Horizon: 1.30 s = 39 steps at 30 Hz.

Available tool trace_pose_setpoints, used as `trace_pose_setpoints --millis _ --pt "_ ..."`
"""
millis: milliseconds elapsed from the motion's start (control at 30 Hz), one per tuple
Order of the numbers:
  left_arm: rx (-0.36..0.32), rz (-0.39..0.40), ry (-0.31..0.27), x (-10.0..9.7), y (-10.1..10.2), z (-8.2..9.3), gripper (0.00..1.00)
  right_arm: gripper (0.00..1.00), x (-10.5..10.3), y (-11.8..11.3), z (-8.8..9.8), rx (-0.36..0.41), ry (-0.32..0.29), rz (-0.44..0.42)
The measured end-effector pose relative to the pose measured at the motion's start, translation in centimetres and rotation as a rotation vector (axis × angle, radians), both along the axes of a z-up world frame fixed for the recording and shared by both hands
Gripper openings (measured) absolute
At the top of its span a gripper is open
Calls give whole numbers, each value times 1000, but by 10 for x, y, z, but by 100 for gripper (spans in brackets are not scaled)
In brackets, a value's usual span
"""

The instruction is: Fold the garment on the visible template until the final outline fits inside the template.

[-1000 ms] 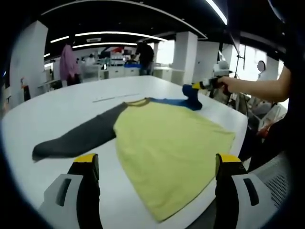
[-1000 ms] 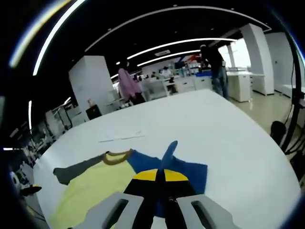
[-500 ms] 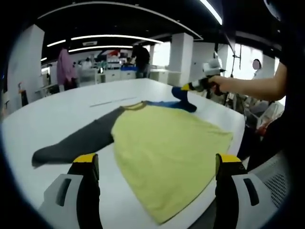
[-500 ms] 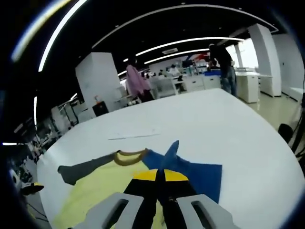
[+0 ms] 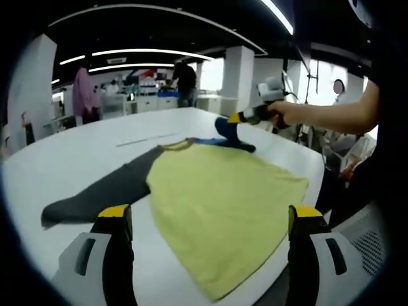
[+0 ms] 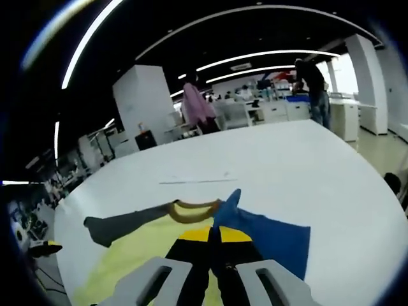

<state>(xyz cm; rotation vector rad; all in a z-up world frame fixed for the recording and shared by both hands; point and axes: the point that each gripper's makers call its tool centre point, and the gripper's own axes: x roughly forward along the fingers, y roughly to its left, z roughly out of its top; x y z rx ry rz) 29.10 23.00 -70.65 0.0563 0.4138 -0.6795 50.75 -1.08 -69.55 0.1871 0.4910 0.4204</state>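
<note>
A yellow long-sleeved shirt with one grey sleeve and one blue sleeve (image 5: 223, 197) is lying spread flat on the wide white counter (image 5: 70, 150), its yellow body filling the middle of the left gripper view. The grey sleeve (image 5: 95, 191) is stretching out toward nine o'clock, while the blue sleeve (image 6: 268, 233) is sitting at the shirt's far edge, near one o'clock. The right tongs (image 6: 213, 236) are pinching a raised fold of that blue sleeve between closed jaws, with the ochre neckband (image 6: 191, 209) just beside them. The left tongs (image 5: 207, 220) are hovering wide apart over the shirt's near hem, gripping nothing.
</note>
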Motion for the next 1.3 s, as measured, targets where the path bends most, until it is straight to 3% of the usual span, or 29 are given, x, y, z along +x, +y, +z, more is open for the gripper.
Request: trace_pose_setpoints --millis 600,1300 --pt "-38 -25 -50 5 -8 11 99 0 14 47 -3 14 -4 68" --pt "-24 -19 -60 6 -9 17 99 0 5 107 -10 7 -4 199"
